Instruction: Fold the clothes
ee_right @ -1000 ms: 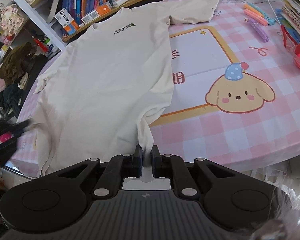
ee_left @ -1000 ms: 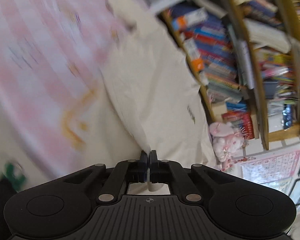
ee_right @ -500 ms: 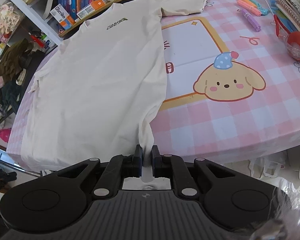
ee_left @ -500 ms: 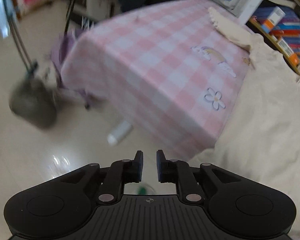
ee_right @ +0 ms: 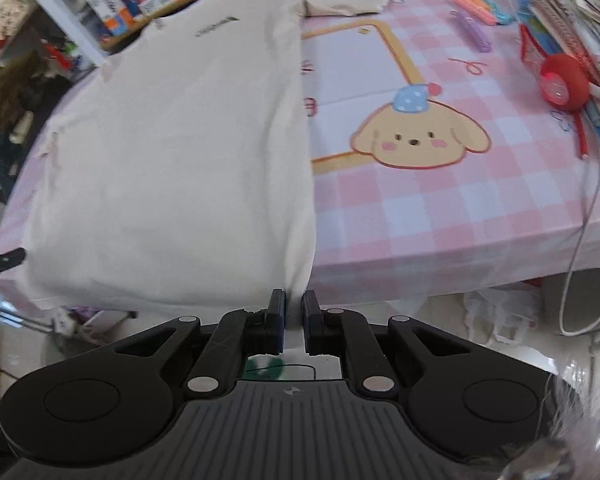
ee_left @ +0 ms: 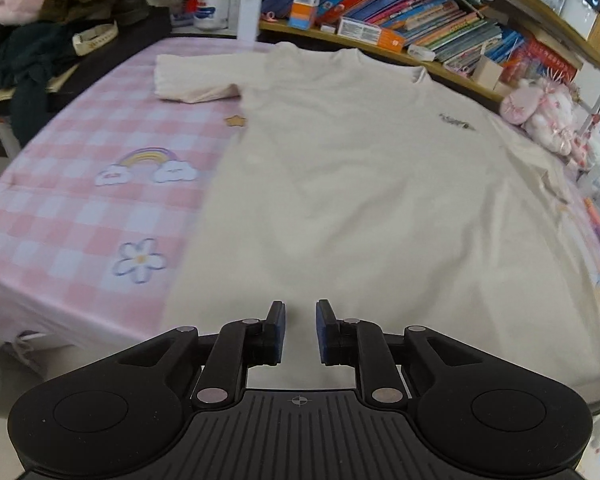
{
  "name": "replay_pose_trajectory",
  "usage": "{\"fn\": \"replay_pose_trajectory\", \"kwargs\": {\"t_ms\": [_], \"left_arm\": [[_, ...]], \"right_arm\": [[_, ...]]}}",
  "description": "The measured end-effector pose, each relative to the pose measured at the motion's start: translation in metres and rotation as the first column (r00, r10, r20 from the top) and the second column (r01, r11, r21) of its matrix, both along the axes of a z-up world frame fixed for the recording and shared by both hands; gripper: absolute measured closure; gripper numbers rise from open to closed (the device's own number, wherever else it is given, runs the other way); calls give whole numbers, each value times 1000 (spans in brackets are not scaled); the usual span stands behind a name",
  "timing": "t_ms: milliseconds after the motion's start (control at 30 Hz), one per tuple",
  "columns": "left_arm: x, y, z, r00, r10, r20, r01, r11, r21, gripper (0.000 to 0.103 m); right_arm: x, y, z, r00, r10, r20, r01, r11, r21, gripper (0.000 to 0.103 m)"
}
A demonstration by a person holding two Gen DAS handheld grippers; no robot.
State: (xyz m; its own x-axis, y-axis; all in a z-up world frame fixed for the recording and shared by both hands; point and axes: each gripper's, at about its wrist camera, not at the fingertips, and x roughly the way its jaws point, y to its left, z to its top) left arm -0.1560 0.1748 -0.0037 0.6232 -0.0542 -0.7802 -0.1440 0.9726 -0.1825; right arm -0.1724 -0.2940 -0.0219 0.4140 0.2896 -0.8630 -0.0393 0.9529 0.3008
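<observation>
On the pink checked tablecloth, a cream T-shirt spread flat, chest print up, collar toward the bookshelf, hem hanging over the near edge. One short sleeve lying out to the left, the other out by the yellow-framed panel in the right view. Fabric mostly smooth, with faint ripples only; small dark logo near the chest.

Left claw parted a little, empty, poised just over the hem. Right claw nearly closed, pinching the hem corner at the shirt's right side seam; grip looks thin.

Step in hand, by the look of it: taking both hem corners for a first fold. Best done by sliding the left claw toward the left hem corner, biting both layers well in from the edge, then lifting both corners level and together to avoid a skewed crease. Worth keeping clear of the red tape dispenser and pens beside the dog print.
</observation>
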Motion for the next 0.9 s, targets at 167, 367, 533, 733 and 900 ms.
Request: {"fn": "replay_pose_trajectory", "kwargs": {"t_ms": [167, 367, 533, 733, 900], "left_arm": [[6, -8, -1, 999, 33, 39, -33, 999, 3, 60], [11, -17, -12, 998, 38, 40, -39, 999, 28, 51], [12, -22, -20, 1000, 14, 23, -15, 998, 57, 47], [12, -28, -21, 999, -37, 13, 36, 995, 95, 42], [15, -35, -21, 999, -50, -4, 50, 992, 115, 35]], "right_arm": [[10, 0, 20, 992, -8, 127, 12, 999, -31, 63], [37, 16, 20, 980, 38, 194, -21, 996, -90, 62], [47, 31, -3, 987, 94, 131, -72, 983, -166, 83], [41, 20, -5, 988, 71, 139, -47, 984, -171, 92], [35, 23, -1, 987, 69, 148, -40, 981, -190, 79]]}}
